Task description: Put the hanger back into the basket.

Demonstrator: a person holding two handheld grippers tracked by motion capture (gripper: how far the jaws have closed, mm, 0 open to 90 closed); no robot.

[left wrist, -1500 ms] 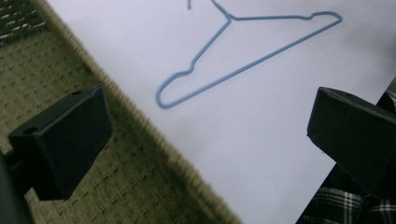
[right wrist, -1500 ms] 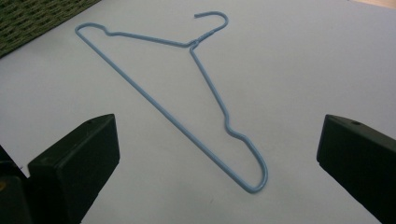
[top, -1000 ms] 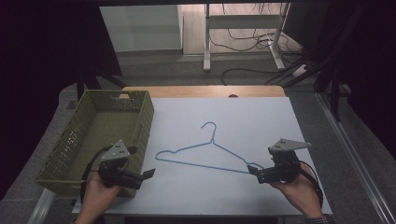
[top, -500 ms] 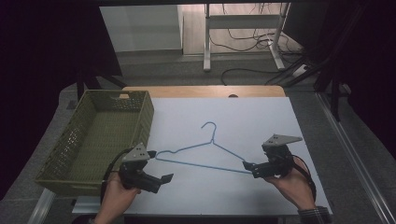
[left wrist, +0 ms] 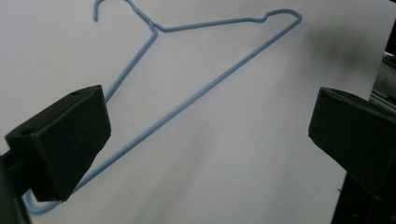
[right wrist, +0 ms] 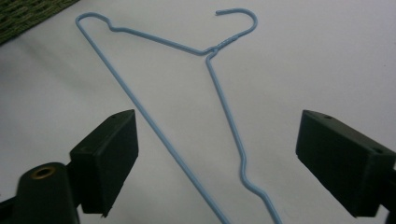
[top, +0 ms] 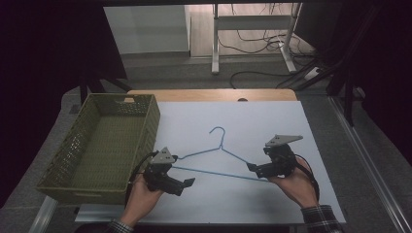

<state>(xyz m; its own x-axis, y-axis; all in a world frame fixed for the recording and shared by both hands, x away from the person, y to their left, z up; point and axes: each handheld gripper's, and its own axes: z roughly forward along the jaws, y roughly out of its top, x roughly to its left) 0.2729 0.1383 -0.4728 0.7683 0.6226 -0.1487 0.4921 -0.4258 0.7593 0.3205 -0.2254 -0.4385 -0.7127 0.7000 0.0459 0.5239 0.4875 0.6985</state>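
Closing in on the blue wire hanger (top: pixel 219 156) lying flat on the bench (top: pixel 272 121) beside the green basket (top: pixel 104 145), both hands have moved inward, the left claw (top: pixel 187 183) gaping empty and the right claw (top: pixel 252 169), still wide, narrowing around its corner, ungripped.

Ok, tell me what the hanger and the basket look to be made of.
Hanger: thin wire with a smooth light-blue coating, probably painted or plastic-coated metal; the neck is twisted below the hook. Basket: olive-green, matte, likely moulded plastic; its walls and floor are an even perforated lattice.
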